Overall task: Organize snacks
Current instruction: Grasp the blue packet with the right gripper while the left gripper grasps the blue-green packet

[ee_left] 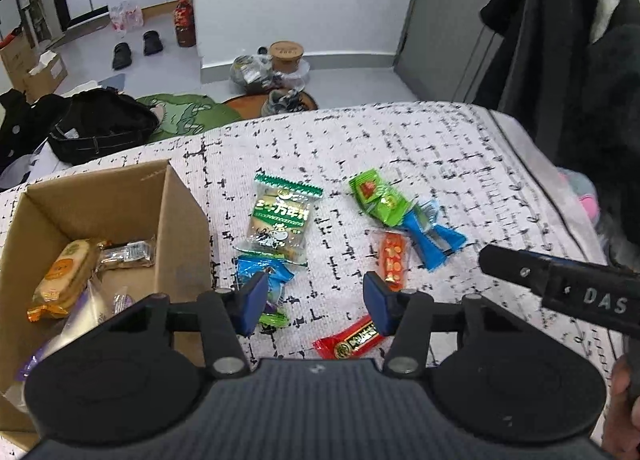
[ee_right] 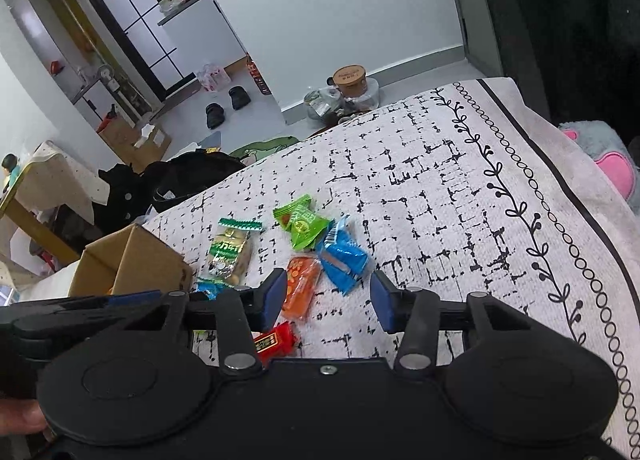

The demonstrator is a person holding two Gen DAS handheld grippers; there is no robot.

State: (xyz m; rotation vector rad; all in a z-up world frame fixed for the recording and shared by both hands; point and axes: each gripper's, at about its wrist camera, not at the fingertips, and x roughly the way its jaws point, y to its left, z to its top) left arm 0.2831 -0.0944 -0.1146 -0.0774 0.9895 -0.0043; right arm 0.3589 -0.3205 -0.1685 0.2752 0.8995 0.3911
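The left gripper (ee_left: 316, 306) is hanging part-open and empty over the patterned cloth (ee_left: 400, 147), its jaws gripping nothing. A red snack (ee_left: 347, 338) is lying just below its right finger; a blue packet (ee_left: 262, 272) is sitting by its left. The right gripper (ee_right: 328, 298) is hovering likewise, half-spread and empty, with an orange packet (ee_right: 301, 287) beside its left finger. Only the left view is showing inside the box (ee_left: 176, 203), where a yellow cake (ee_left: 66, 280) is lying.
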